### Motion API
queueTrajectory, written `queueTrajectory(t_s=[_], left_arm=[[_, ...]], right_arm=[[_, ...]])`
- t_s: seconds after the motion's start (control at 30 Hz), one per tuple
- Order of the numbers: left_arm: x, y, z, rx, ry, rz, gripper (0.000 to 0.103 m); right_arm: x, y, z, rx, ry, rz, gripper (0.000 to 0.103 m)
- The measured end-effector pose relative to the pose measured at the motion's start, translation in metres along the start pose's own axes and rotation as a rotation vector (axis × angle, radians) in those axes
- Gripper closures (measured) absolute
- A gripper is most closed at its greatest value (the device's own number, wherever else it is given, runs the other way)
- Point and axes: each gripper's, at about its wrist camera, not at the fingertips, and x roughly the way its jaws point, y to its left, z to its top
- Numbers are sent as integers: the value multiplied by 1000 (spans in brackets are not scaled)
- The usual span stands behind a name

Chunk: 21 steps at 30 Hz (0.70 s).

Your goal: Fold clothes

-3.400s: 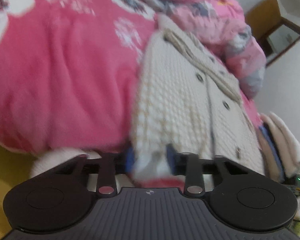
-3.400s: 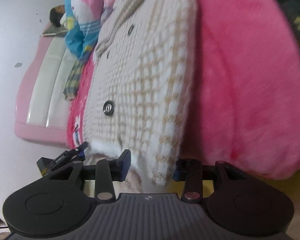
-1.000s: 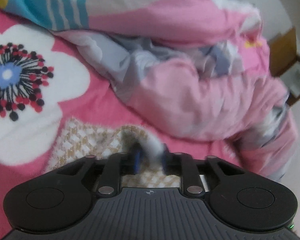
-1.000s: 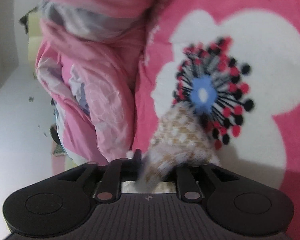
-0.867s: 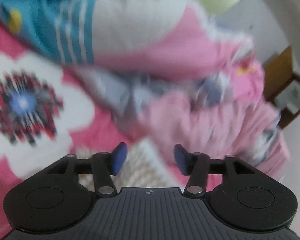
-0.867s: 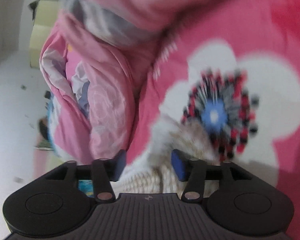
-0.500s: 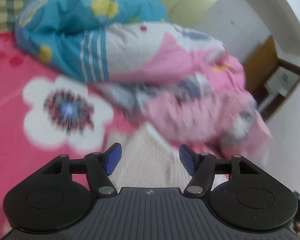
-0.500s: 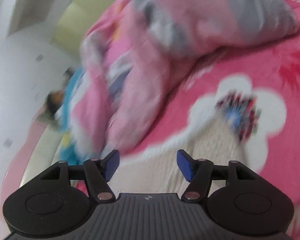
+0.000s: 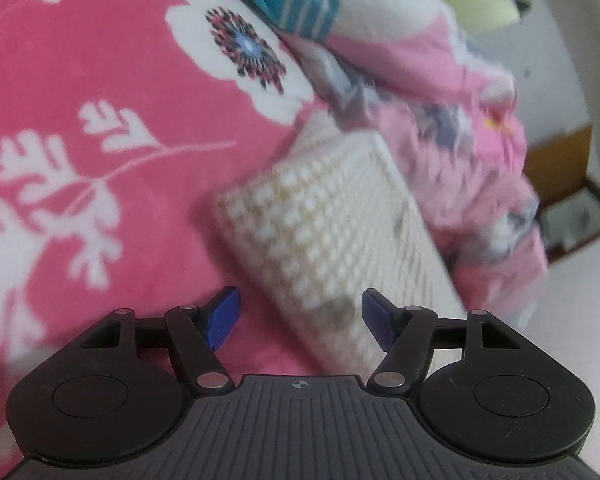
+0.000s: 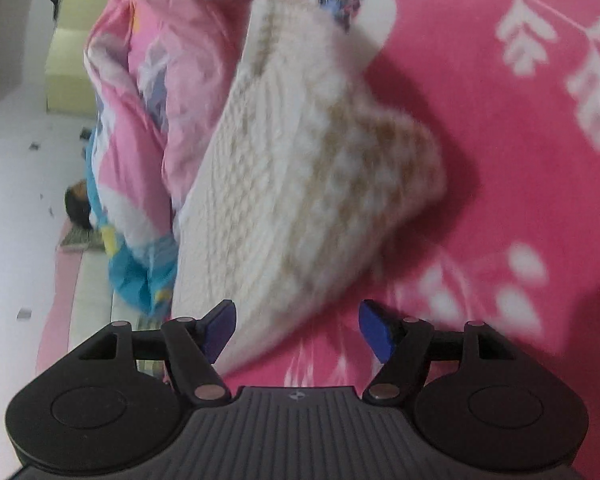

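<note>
- Bed: pink floral blanket (image 9: pixel 100 60); crumpled quilt (image 9: pixel 440 92) at 1 o'clock.
- Folded cream cardigan (image 9: pixel 324 232) lies on blanket, touching quilt.
- Left gripper (image 9: pixel 299 318) and right gripper (image 10: pixel 298 326): jaws recently opened, apart, holding nothing.

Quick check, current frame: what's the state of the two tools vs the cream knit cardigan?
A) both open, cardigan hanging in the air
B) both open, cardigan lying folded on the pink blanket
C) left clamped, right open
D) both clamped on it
B: the left tool and right tool both show spread blue pads gripping nothing, while the cardigan lies folded on the pink blanket.
</note>
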Motion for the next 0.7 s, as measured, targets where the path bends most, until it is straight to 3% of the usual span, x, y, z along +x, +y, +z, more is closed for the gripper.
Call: queueTrajectory(t_s=[0.07,0.23,0.33,0.4,0.5,0.7], left_arm=[[8,3,3,-20,-32,-12,43],[18,11,7,-60,-72,-24,82],[5,8,9,-82,-95,-48,91],[-10,0,10,-59,-118,-60,95],[-38,-10,13,-34,-134,-79,96],[-126,-17,0,41,-123,-79,96]], right_arm=[[8,-8,10,39,-57,9,49],[26,-22,26,135,-140,84,75],[23,-13,22,117,-177,74,86],[14,-4,17,86,-196,70,92],[-4,7,10,61,-197,78,93],[-60,12,-41,25,-107,89,93]])
